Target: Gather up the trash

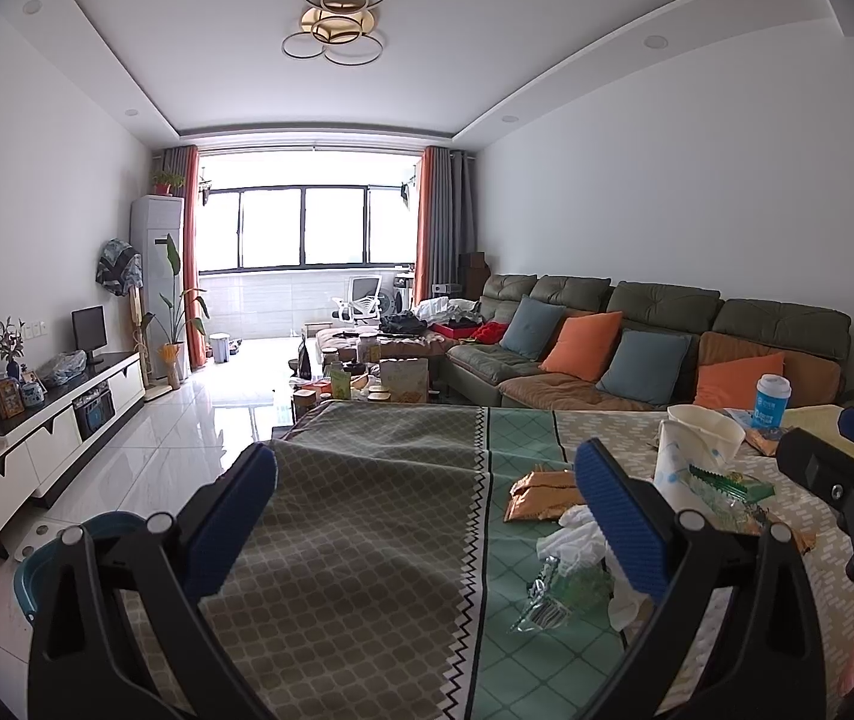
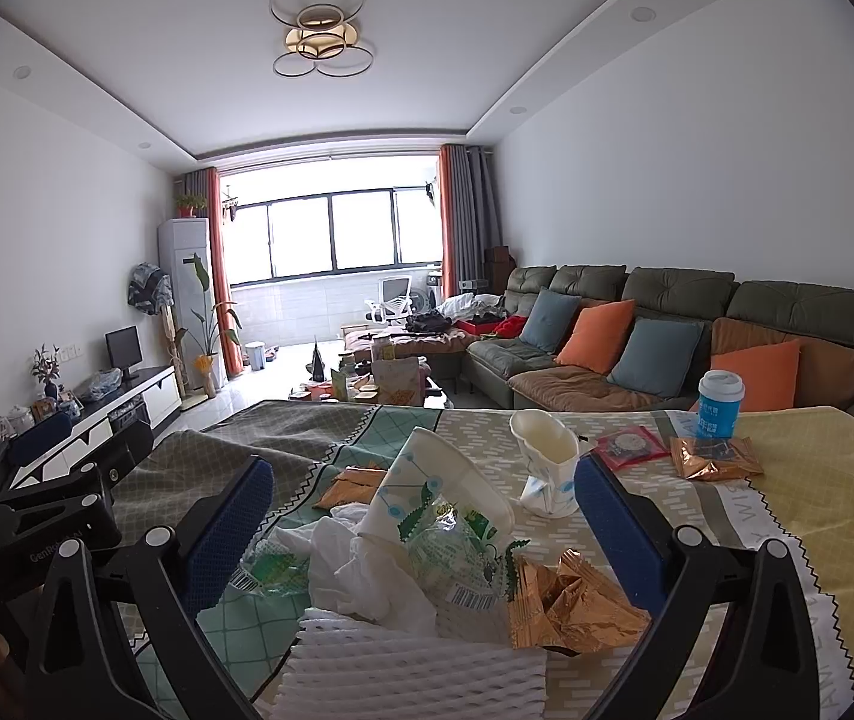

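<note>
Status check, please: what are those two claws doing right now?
Left gripper open, empty. Right gripper open over trash pile. Nothing collected yet. Nothing blocking.

A lived-in home living room. At two o'clock a long olive-green sectional sofa (image 1: 637, 330) carries orange and blue cushions (image 1: 583, 345). At nine o'clock stands a low white-and-black TV cabinet (image 1: 54, 426) with a small dark monitor (image 1: 89, 328). At twelve, orange-and-grey curtains (image 1: 189, 252) frame a wide window (image 1: 306, 228) beneath a ringed ceiling lamp (image 1: 339, 12).

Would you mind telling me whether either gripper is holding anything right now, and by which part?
Nothing is held: the left gripper and the right gripper are both open.
</note>
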A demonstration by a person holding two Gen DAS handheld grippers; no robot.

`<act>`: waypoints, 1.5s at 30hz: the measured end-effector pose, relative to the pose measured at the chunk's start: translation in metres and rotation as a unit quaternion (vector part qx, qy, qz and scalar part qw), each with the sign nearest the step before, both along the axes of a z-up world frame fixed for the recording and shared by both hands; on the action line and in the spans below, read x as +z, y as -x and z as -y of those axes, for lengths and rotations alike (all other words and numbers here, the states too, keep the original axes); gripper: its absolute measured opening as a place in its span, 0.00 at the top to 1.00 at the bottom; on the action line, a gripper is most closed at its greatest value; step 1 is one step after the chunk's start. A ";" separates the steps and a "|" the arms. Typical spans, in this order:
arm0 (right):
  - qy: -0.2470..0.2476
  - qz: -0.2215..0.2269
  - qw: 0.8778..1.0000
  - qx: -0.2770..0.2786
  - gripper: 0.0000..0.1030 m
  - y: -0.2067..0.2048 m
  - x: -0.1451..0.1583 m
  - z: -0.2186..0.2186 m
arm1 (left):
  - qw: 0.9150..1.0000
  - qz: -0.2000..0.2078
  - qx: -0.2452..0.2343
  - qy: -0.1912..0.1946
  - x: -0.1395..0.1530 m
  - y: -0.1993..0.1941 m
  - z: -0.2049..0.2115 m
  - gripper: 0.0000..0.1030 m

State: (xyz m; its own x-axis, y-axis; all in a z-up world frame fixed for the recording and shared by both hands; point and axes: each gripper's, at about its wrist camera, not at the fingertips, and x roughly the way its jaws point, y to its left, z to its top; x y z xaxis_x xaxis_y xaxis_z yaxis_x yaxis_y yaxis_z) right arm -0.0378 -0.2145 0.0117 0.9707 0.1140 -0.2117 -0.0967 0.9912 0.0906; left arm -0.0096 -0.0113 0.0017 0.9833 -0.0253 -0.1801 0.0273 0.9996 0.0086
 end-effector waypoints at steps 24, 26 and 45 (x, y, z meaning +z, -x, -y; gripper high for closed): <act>-0.005 -0.018 1.000 -0.005 0.03 0.004 0.002 0.005 | 0.998 -0.030 -0.046 -0.007 -0.011 -0.002 0.007 0.03; -0.007 -0.027 1.000 -0.008 0.03 0.004 -0.002 0.008 | 0.997 -0.045 -0.063 -0.011 -0.015 -0.004 0.009 0.03; -0.026 -0.126 0.990 0.056 0.28 -0.019 -0.029 0.022 | 0.930 -0.190 -0.314 -0.033 -0.069 0.003 0.067 0.30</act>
State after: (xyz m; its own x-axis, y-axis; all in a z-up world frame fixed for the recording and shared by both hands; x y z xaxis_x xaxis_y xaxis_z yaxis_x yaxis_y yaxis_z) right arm -0.0189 -0.2370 -0.0169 0.8684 0.2354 -0.4364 -0.1740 0.9688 0.1763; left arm -0.0124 -0.0781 -0.0672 0.6431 -0.5495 -0.5334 0.6195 0.7828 -0.0596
